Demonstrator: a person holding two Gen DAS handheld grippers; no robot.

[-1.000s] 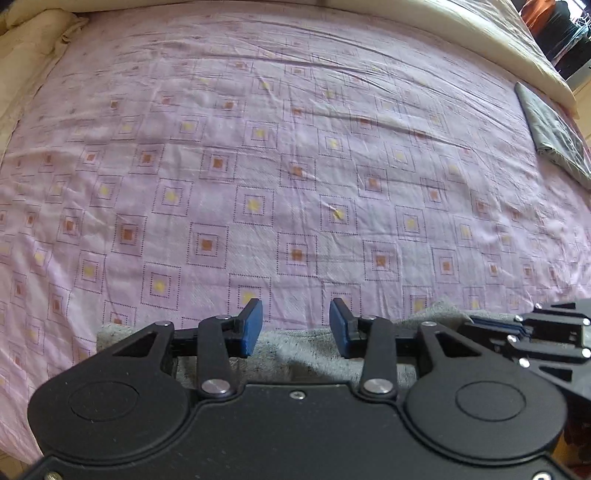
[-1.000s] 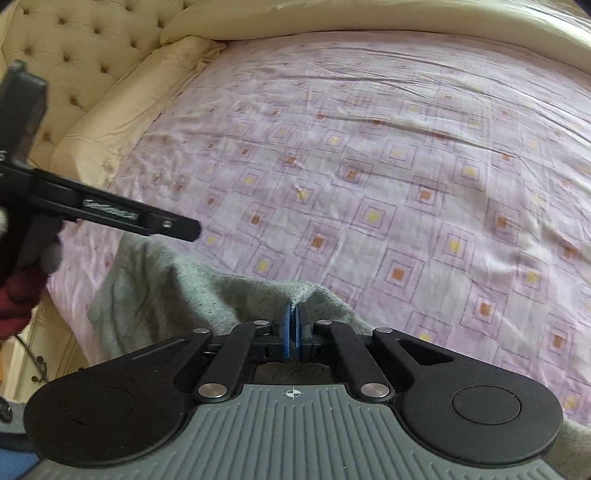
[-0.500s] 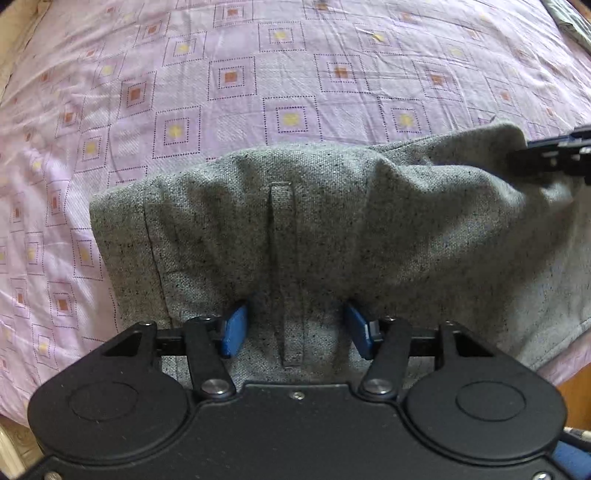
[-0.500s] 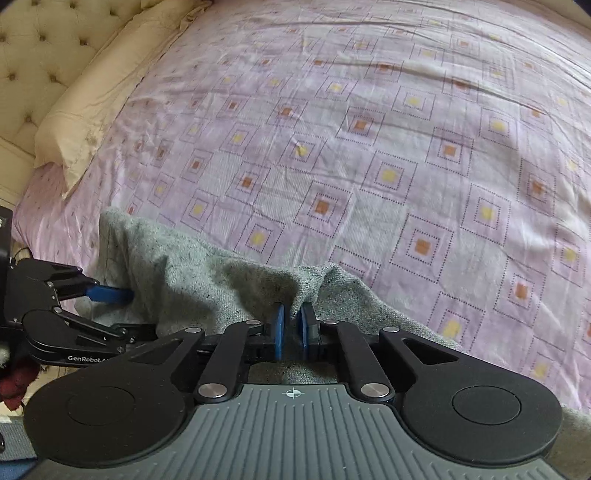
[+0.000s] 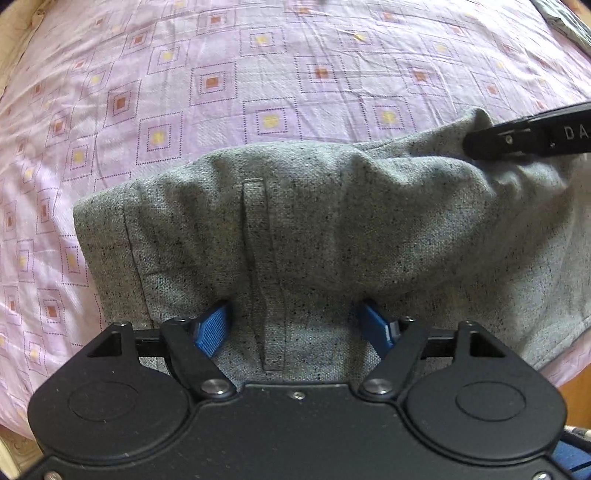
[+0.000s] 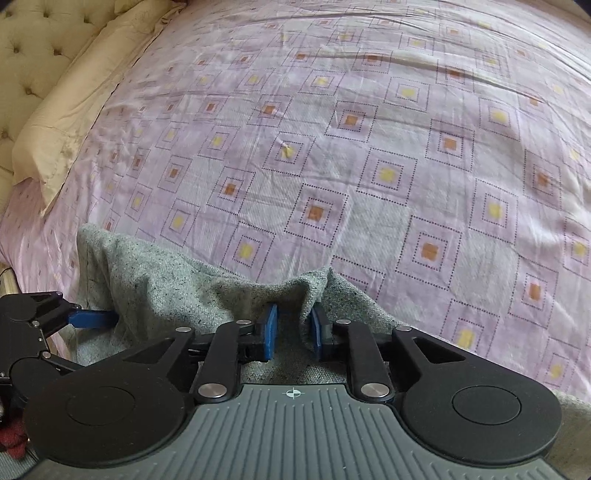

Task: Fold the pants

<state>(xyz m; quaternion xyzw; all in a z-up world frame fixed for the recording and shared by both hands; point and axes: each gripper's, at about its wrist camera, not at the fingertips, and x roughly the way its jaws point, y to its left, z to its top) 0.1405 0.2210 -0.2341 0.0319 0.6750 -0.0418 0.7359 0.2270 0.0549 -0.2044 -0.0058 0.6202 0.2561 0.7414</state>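
Grey speckled pants point(image 5: 314, 229) lie bunched at the near edge of a bed, waistband with a belt loop point(image 5: 258, 258) facing me. My left gripper point(image 5: 299, 326) is open, its blue pads either side of the belt loop on the cloth. My right gripper point(image 6: 293, 330) is open, a raised fold of the pants point(image 6: 310, 291) standing between its pads. The right gripper's finger shows in the left wrist view point(image 5: 524, 138) at the pants' right corner. The left gripper shows in the right wrist view point(image 6: 40, 325) at lower left.
The bed carries a pink sheet with square patterns point(image 6: 369, 147). A cream pillow point(image 6: 74, 110) and a tufted headboard point(image 6: 33, 44) lie at the left. A folded grey cloth point(image 5: 565, 18) lies at the far right edge.
The right gripper has opened from shut and let go of the pants fold. The left gripper dropped down onto the waistband and its jaws spread wider. The pants now lie on the bed.
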